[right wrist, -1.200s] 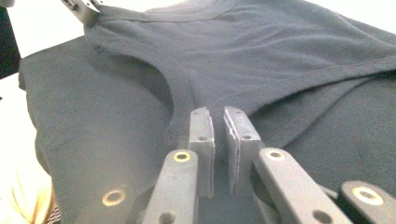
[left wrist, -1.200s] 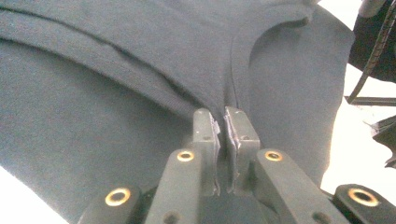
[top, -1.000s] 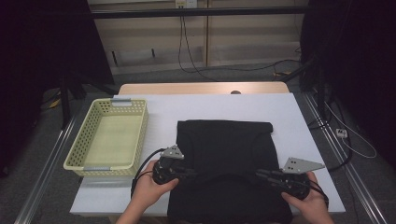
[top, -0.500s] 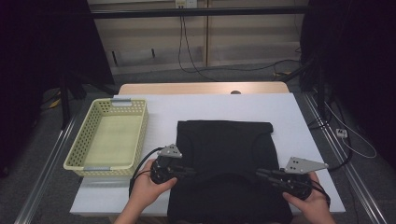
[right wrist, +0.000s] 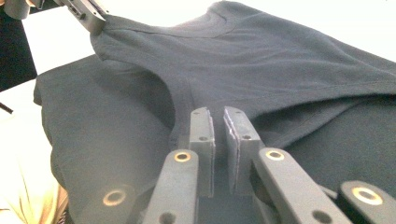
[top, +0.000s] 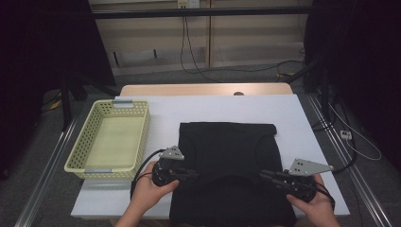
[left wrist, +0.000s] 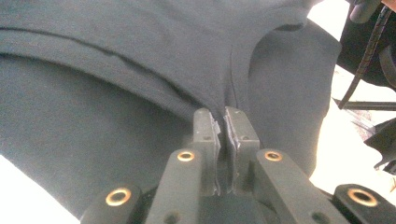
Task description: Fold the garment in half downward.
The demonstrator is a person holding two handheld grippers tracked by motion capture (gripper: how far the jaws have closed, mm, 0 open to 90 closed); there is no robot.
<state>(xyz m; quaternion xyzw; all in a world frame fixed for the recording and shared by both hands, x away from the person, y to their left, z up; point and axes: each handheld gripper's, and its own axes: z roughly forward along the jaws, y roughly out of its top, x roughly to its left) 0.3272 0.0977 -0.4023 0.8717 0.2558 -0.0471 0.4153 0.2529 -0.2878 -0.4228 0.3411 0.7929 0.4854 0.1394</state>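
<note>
A black T-shirt (top: 227, 142) lies spread on the white table (top: 213, 109), its neckline toward the person. At the shirt's near left, my left gripper (top: 193, 174) is shut on a fold of cloth beside the collar; in the left gripper view the seam of the shirt (left wrist: 116, 60) runs straight into the closed left gripper (left wrist: 221, 116). My right gripper (top: 263, 175) pinches the near right part in the same way. In the right gripper view the right gripper (right wrist: 219, 114) stands closed on the raised shirt (right wrist: 280, 65), and the left gripper (right wrist: 88, 14) grips the far edge.
A pale yellow-green plastic basket (top: 111, 142) with nothing in it stands left of the shirt. Bare white tabletop lies behind and to the right of the shirt. Cables (top: 350, 142) trail off the table's right side, and metal rails run along both sides.
</note>
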